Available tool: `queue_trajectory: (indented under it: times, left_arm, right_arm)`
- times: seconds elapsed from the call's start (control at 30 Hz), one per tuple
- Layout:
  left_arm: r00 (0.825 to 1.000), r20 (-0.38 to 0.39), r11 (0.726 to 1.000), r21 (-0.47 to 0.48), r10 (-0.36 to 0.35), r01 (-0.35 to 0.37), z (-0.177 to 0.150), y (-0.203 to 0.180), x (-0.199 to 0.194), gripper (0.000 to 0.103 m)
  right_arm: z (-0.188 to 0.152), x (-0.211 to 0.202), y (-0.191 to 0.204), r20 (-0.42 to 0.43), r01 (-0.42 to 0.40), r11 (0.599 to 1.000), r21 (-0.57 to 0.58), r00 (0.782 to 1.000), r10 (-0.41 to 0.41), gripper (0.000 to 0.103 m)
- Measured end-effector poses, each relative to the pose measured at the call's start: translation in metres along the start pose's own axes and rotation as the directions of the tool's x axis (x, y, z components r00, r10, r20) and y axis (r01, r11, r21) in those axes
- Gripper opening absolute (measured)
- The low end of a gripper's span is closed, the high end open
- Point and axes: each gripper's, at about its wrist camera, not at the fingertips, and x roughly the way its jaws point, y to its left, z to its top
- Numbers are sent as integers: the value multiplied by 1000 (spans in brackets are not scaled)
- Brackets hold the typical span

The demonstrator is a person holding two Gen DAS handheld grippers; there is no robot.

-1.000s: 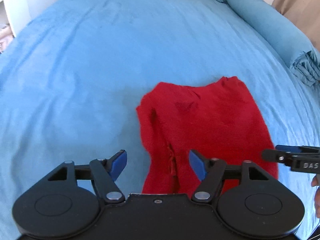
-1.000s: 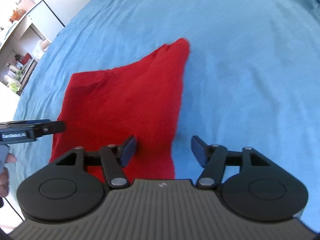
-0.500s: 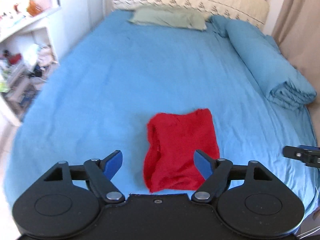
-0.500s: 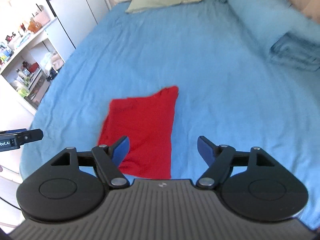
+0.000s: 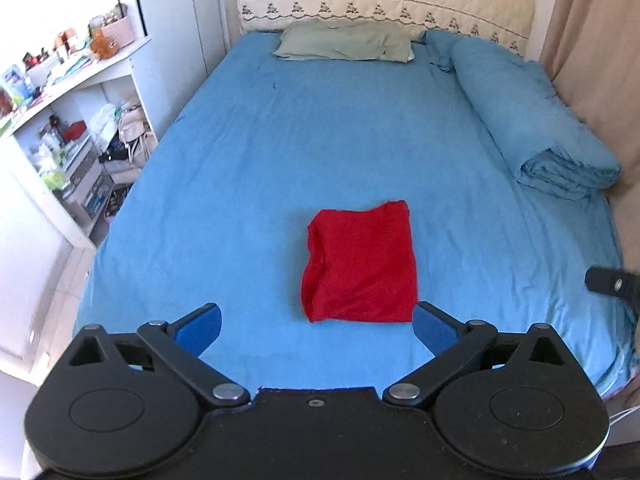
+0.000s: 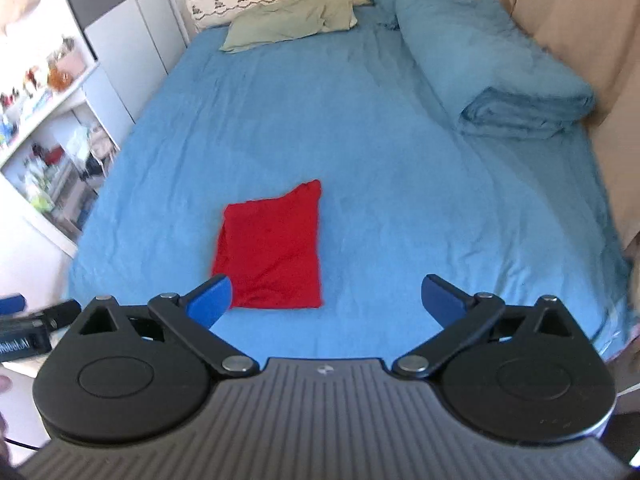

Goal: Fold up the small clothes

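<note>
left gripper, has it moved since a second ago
Yes. The left gripper has pulled up and back from the red garment, which was close under its fingers and now lies small on the blue bed.

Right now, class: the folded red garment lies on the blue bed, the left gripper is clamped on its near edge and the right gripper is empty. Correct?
Not quite. The left gripper is empty too: in the left wrist view its jaws are opening above the red garment, clear of it. The rest holds.
</note>
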Motion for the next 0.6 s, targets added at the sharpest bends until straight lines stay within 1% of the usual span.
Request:
queue_trajectory:
  times: [0.07,0.13,0.3,0.43,0.6]
  left_arm:
    - [1000,-3,1000,-24,-9,9,-7,2,-9,103]
    - [1000,-8,999,-34,-6,6,-13,2,-15,103]
    - [1000,-3,1000,-17,24,-24,-24,-3,-27,103]
    - [999,-4,999,5,37,-37,-28,-8,-31,103]
    - [998,20,997,46,55,-56,-31,-14,-37,103]
  right_arm:
    - [-8,-10,2,-8,21,999,-36,1000,-21,103]
    - [-15,-14,1,-26,41,998,-46,999,-42,103]
    - [-33,-24,0,-68,94,992,-82,993,-100,103]
    - [-44,-25,-4,-99,91,994,-68,990,-97,103]
    - [-48,-26,-6,-105,96,994,-61,989,-102,103]
